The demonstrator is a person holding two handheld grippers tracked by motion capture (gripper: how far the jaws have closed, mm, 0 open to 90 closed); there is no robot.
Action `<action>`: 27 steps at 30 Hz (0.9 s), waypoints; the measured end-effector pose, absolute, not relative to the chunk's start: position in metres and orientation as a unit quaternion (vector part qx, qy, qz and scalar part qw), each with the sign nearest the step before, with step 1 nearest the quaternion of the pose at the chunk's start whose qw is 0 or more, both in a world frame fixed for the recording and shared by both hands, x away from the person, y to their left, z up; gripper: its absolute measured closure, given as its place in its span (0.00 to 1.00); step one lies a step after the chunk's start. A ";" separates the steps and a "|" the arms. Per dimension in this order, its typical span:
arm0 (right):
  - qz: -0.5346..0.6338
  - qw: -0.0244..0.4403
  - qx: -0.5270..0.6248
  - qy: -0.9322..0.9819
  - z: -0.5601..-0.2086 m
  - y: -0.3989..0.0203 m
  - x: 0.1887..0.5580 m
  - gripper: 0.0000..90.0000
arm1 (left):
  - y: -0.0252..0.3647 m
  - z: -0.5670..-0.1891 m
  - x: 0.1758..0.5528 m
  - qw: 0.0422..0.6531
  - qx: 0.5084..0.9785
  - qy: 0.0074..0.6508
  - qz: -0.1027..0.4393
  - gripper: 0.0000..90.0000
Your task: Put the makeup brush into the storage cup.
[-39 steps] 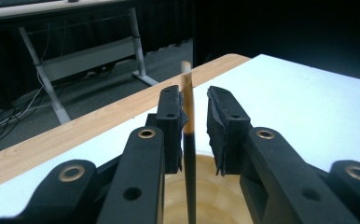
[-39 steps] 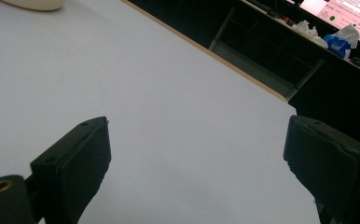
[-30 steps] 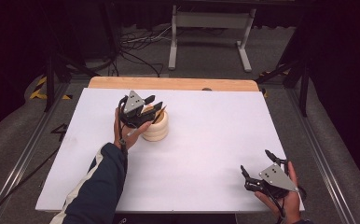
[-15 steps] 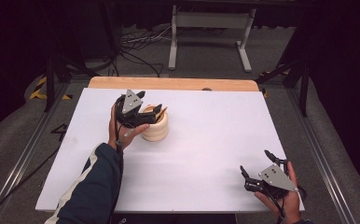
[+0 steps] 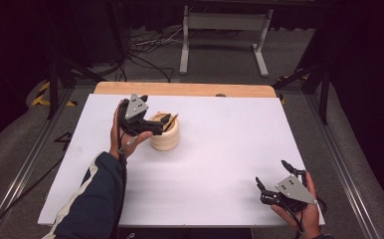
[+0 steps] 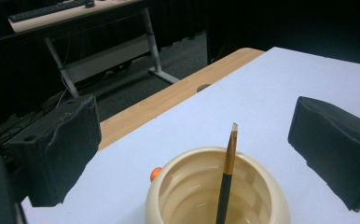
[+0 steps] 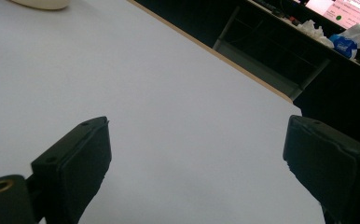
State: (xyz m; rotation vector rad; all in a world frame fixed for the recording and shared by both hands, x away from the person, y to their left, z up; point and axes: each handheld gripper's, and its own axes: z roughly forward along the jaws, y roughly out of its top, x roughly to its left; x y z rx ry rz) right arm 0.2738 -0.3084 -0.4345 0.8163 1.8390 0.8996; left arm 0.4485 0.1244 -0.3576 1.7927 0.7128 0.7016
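My left gripper jaws have just been opening; the brush stands free between them, leaning in the cream pot mid-table. Best withdraw straight, without nudging the handle. Right gripper rests open, near edge.

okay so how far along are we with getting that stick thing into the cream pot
Looks done: the stick stands inside the cream pot, leaning on its rim. In hand: nothing; the left gripper has just been opening, its jaws wide of the stick. The right gripper rests open. Left: probably just backing away.
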 end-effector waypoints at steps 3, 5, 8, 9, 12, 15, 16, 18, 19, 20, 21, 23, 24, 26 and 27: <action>0.364 0.452 0.331 0.744 -0.434 -0.309 0.274 0.09 | 0.125 -0.356 0.446 0.510 0.750 0.295 0.300 0.04; 0.365 0.452 0.331 0.744 -0.434 -0.309 0.274 0.09 | 0.126 -0.355 0.446 0.511 0.750 0.294 0.300 0.04; 0.365 0.452 0.331 0.743 -0.434 -0.309 0.273 0.09 | 0.129 -0.354 0.445 0.512 0.748 0.292 0.305 0.04; 0.365 0.452 0.330 0.743 -0.434 -0.309 0.273 0.09 | 0.130 -0.353 0.444 0.512 0.749 0.291 0.304 0.04; 0.365 0.452 0.331 0.744 -0.434 -0.309 0.274 0.09 | 0.132 -0.350 0.441 0.510 0.748 0.287 0.312 0.04; 0.365 0.452 0.330 0.744 -0.434 -0.308 0.274 0.09 | 0.136 -0.349 0.438 0.510 0.748 0.284 0.316 0.04; 0.365 0.452 0.330 0.744 -0.434 -0.308 0.273 0.09 | 0.138 -0.348 0.436 0.509 0.748 0.284 0.317 0.04; 0.366 0.452 0.330 0.744 -0.434 -0.308 0.273 0.09 | 0.141 -0.347 0.435 0.509 0.748 0.281 0.320 0.04; 0.366 0.451 0.330 0.744 -0.434 -0.308 0.273 0.09 | 0.142 -0.347 0.434 0.509 0.747 0.282 0.320 0.04; 0.366 0.451 0.330 0.744 -0.434 -0.308 0.273 0.09 | 0.144 -0.346 0.433 0.507 0.748 0.281 0.322 0.04; 0.366 0.452 0.330 0.744 -0.434 -0.308 0.273 0.09 | 0.145 -0.347 0.433 0.506 0.751 0.281 0.320 0.04; 0.366 0.451 0.330 0.744 -0.434 -0.308 0.273 0.09 | 0.148 -0.347 0.431 0.505 0.753 0.276 0.320 0.04; 0.366 0.451 0.329 0.745 -0.434 -0.308 0.273 0.09 | 0.149 -0.347 0.430 0.505 0.752 0.278 0.320 0.04; 0.365 0.451 0.330 0.745 -0.434 -0.308 0.273 0.09 | 0.153 -0.346 0.428 0.505 0.753 0.274 0.320 0.04; 0.366 0.451 0.330 0.745 -0.434 -0.308 0.273 0.09 | 0.154 -0.346 0.427 0.504 0.753 0.275 0.321 0.04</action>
